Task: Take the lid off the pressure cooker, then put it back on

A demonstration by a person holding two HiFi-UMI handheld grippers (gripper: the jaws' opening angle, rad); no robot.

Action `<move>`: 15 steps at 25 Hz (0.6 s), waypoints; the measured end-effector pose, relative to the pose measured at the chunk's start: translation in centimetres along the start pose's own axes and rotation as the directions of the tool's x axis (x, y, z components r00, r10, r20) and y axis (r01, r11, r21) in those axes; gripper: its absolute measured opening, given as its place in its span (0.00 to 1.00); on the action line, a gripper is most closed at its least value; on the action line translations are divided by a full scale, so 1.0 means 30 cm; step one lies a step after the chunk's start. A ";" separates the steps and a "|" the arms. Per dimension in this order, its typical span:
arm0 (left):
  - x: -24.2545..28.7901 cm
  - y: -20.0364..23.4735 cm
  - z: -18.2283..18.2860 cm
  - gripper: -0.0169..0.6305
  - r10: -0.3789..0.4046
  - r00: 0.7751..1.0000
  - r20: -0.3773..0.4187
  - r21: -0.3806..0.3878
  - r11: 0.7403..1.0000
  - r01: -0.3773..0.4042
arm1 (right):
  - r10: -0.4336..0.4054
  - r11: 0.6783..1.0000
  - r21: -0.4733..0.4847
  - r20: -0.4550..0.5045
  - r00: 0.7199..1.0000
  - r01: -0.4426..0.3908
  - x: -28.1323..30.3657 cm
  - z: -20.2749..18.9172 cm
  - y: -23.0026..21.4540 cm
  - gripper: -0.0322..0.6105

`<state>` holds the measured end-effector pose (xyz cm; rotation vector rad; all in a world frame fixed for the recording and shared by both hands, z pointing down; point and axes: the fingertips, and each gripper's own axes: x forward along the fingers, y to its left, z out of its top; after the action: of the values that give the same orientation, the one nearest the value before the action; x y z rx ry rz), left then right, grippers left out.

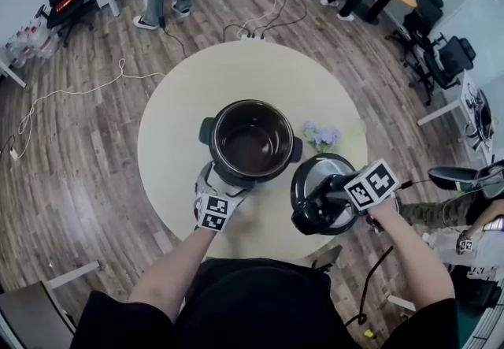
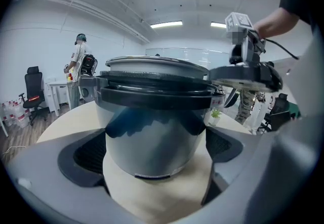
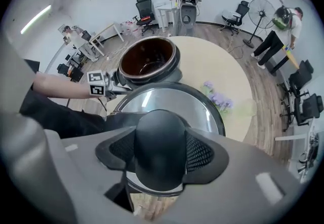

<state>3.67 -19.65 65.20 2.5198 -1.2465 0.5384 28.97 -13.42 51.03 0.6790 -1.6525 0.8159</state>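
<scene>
– silver metal, i was told. where is the pot?
– a round pressure cooker [image 2: 152,137] with a silver metal body and a black rim stands near the middle of a round beige table [image 1: 236,72]. its top is uncovered, and the head view looks straight down into the dark inner pot [image 1: 250,142].
– is anything holding it?
– yes, the left gripper [image 1: 226,186], at the cooker's near side. the left gripper view shows one jaw on each side of the silver body, with the dark pads [image 2: 88,154] pressed against the wall low down.
– and the lid?
– a round silver metal lid [image 1: 313,172] with a black rim is off the cooker and to its right, above the near part of the table. the right gripper [image 3: 161,149] points steeply down, its jaws clamped on the lid's black domed handle [image 3: 161,137], one pad on each side. seen from the left gripper view, the lid hangs about level with the cooker's rim and apart from it.
– what else is there?
– a small bunch of pale purple flowers [image 1: 321,135] sits just right of the cooker, beyond the lid. brown wooden floor [image 1: 79,142] surrounds the table.
</scene>
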 end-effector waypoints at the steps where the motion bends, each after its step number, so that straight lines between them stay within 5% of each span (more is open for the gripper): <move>1: 0.000 0.001 -0.001 0.94 0.000 1.000 -0.001 -0.001 1.000 0.000 | -0.005 1.000 0.000 0.008 1.000 0.005 -0.041 0.035 -0.018 0.50; 8: -0.001 0.001 -0.007 0.94 0.000 1.000 -0.008 -0.008 1.000 0.000 | -0.048 0.999 0.011 0.127 0.991 0.047 -0.260 0.383 -0.084 0.49; 15: 0.007 -0.012 -0.016 0.94 -0.002 1.000 -0.011 -0.010 1.000 0.002 | -0.048 0.999 0.025 0.164 0.985 0.044 -0.244 0.715 -0.033 0.49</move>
<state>3.97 -19.38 65.67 2.5061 -1.2400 0.5428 18.93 -31.09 40.95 0.8153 -1.7717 0.7622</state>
